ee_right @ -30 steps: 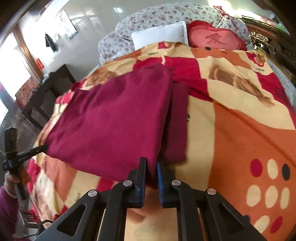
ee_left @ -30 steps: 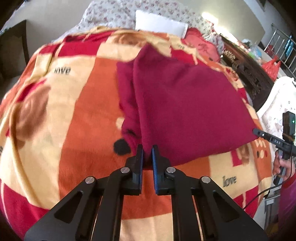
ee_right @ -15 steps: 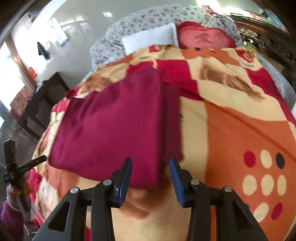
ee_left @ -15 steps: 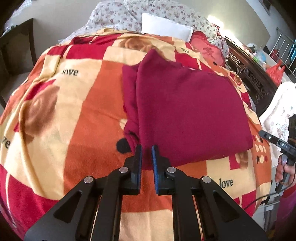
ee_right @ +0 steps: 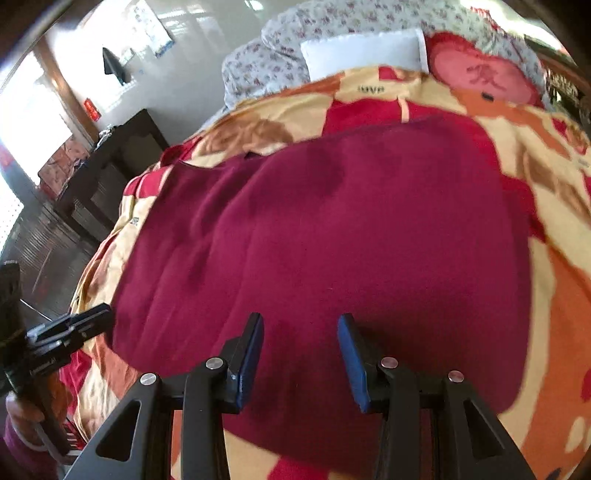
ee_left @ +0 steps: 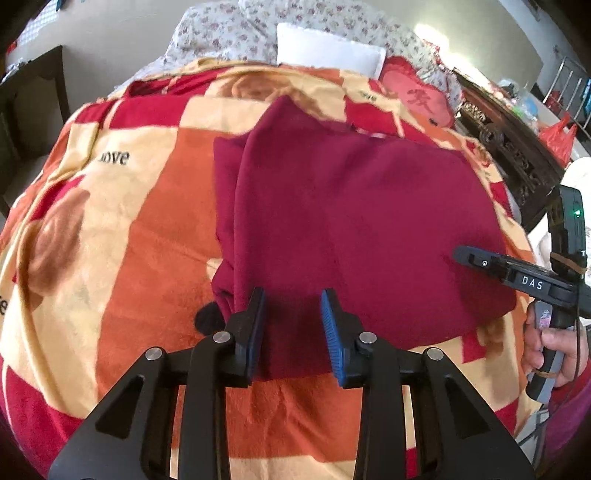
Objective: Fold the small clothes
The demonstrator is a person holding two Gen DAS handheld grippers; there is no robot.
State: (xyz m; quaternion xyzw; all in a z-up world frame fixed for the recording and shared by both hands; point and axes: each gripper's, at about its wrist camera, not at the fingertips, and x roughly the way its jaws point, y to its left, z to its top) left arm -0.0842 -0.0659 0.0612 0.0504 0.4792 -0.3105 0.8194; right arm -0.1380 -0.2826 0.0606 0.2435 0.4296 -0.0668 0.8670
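Note:
A dark red garment (ee_left: 351,221) lies folded flat on an orange, red and cream blanket (ee_left: 147,240), with a narrow folded strip along its left side. My left gripper (ee_left: 291,306) hovers at its near edge; the jaws are opening, with cloth lying between them but not pinched. In the right wrist view the garment (ee_right: 351,240) fills the middle, and my right gripper (ee_right: 301,319) stands open just above its near part, holding nothing. The right gripper (ee_left: 476,258) shows at the garment's right corner, in a person's hand (ee_left: 546,339). The left gripper (ee_right: 88,321) shows at the far left.
A white pillow (ee_left: 325,48), a red heart cushion (ee_left: 417,96) and a floral quilt (ee_left: 229,33) lie at the bed's head. Carved dark wood (ee_left: 517,147) runs along the right side. A dark cabinet (ee_right: 110,166) stands left of the bed.
Both grippers were shut on the garment's near edge and have let it go. The right one opened first and swung left over the garment. The left one opened just now.

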